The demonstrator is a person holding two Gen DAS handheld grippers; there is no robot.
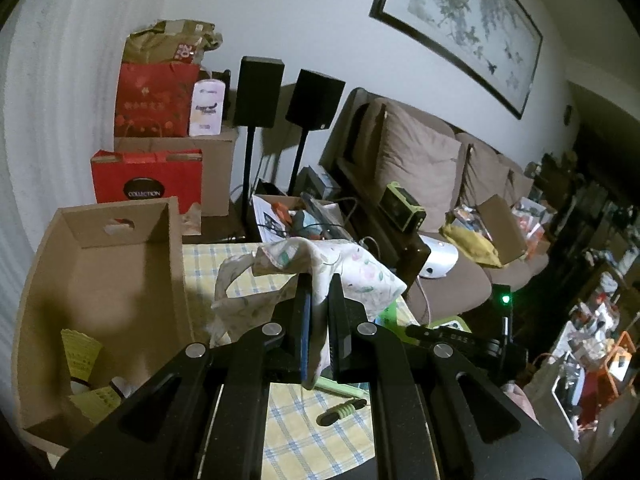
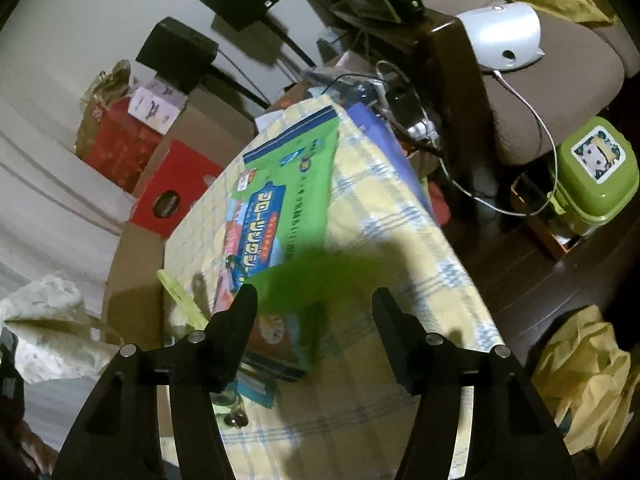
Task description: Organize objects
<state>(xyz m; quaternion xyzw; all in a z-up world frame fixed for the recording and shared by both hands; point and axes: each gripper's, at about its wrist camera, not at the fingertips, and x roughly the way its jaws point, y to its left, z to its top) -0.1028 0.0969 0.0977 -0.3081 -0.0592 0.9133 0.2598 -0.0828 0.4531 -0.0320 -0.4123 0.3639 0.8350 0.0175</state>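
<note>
In the left wrist view my left gripper (image 1: 320, 284) is shut on a floral cloth (image 1: 352, 264), which hangs lifted above the yellow checked table (image 1: 296, 436). The same cloth (image 2: 44, 320) shows at the left edge of the right wrist view. My right gripper (image 2: 316, 308) is open and points down over a flat green printed package (image 2: 288, 184) lying on the table (image 2: 400, 216). The package's near end sits between and below the fingers, and the pads do not press on it. An open cardboard box (image 1: 120, 272) with yellow packets inside stands at the table's left.
A small black and green ribbed object (image 1: 342, 410) and a pale green stick (image 1: 340, 389) lie on the table. Red bags (image 1: 146, 180) and speakers on stands (image 1: 260, 92) are behind. The sofa (image 1: 452, 276) is at the right. On the floor are a green lunch box (image 2: 592, 172) and a yellow bag (image 2: 580, 376).
</note>
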